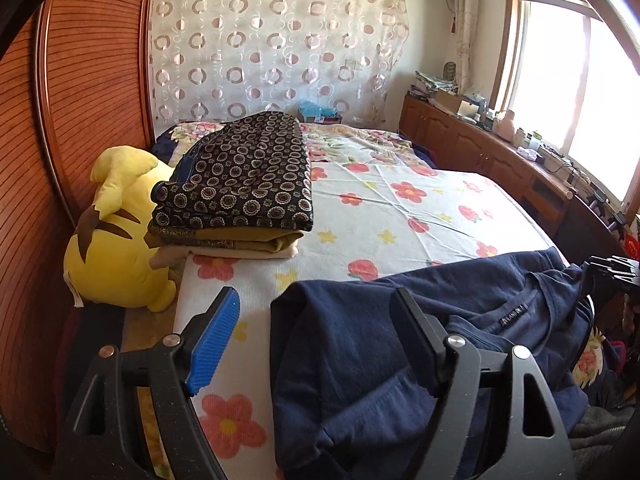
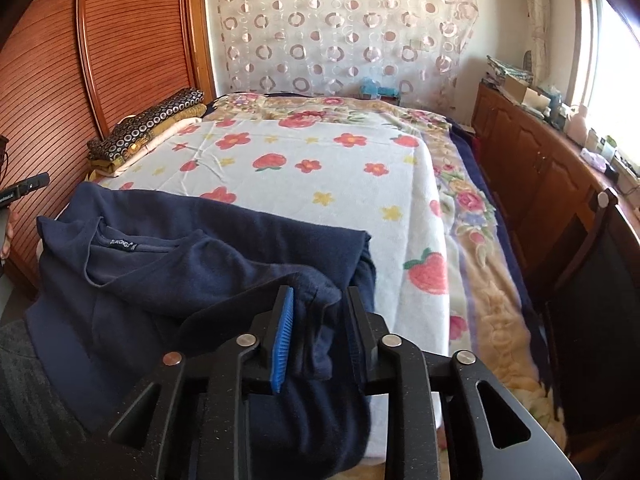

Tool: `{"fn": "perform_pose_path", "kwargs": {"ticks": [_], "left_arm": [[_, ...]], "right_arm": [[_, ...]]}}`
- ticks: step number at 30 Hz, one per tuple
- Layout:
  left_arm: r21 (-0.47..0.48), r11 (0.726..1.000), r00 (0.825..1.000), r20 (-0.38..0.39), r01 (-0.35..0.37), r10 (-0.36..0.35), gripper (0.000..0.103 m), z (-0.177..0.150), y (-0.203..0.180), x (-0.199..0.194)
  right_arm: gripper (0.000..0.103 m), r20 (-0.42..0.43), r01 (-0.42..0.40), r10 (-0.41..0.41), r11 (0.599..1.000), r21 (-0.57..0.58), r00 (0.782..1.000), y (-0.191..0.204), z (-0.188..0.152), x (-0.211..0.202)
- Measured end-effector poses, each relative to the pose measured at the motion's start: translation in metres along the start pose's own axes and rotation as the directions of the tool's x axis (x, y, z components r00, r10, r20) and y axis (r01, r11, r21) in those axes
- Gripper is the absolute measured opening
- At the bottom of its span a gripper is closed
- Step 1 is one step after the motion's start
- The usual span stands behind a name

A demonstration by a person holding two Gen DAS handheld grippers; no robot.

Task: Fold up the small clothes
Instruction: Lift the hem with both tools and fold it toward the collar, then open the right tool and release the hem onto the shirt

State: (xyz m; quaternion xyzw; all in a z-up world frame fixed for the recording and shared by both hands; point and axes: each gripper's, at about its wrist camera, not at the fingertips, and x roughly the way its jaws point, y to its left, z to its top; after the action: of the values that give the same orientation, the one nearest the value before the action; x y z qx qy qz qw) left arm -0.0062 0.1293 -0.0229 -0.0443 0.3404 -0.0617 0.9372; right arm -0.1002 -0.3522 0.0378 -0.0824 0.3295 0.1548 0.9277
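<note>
A navy blue shirt (image 1: 480,292) lies crumpled on the flowered bed sheet (image 1: 400,208), collar label up. My left gripper (image 1: 316,296) stands open wide over the shirt's left edge; the cloth lies loose between its fingers and neither pad presses it. In the right wrist view the same shirt (image 2: 180,264) spreads to the left. A bunched fold of it sits between the fingers of my right gripper (image 2: 319,292), whose jaws stand narrowly apart with the left blue pad (image 2: 282,336) showing free. A stack of folded clothes (image 1: 240,184) topped by a dark ring-patterned piece rests at the bed's left side.
A yellow plush toy (image 1: 116,248) sits beside the stack against the wooden wardrobe (image 1: 80,80). Low wooden cabinets (image 2: 540,168) with clutter run under the window on the right. A dark chair (image 2: 592,272) stands by the bed's near right corner.
</note>
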Motion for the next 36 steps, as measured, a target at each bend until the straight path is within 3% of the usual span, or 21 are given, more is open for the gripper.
{"fn": "perform_pose_path", "kwargs": {"ticks": [6, 13, 19, 25, 34, 36], "left_arm": [[0.031, 0.999, 0.999, -0.037, -0.026, 0.027, 0.078, 0.02, 0.003, 0.03], [0.069, 0.997, 0.993, -0.111, -0.029, 0.036, 0.078, 0.031, 0.006, 0.063], [0.072, 0.997, 0.979, -0.204, -0.009, 0.024, 0.078, 0.014, 0.012, 0.088], [0.038, 0.999, 0.966, -0.258, 0.005, 0.004, 0.078, -0.005, 0.017, 0.097], [0.032, 0.999, 0.969, -0.247, 0.01, -0.001, 0.078, -0.012, 0.018, 0.097], [0.039, 0.999, 0.97, -0.242, 0.024, -0.014, 0.072, -0.013, 0.016, 0.095]], "right_arm": [[0.039, 0.018, 0.042, -0.042, 0.999, 0.011, 0.999, -0.002, 0.009, 0.016], [0.047, 0.001, 0.018, -0.018, 0.999, 0.028, 1.0, -0.003, 0.023, 0.06], [0.05, -0.069, 0.011, -0.008, 0.999, 0.039, 0.998, -0.005, 0.03, 0.095], [0.056, -0.09, 0.01, -0.006, 0.999, 0.043, 0.996, -0.011, 0.035, 0.102], [0.069, -0.102, 0.008, -0.002, 0.998, 0.061, 0.995, -0.017, 0.041, 0.105], [0.069, -0.098, 0.006, 0.0, 0.998, 0.058, 0.995, -0.016, 0.041, 0.105]]}}
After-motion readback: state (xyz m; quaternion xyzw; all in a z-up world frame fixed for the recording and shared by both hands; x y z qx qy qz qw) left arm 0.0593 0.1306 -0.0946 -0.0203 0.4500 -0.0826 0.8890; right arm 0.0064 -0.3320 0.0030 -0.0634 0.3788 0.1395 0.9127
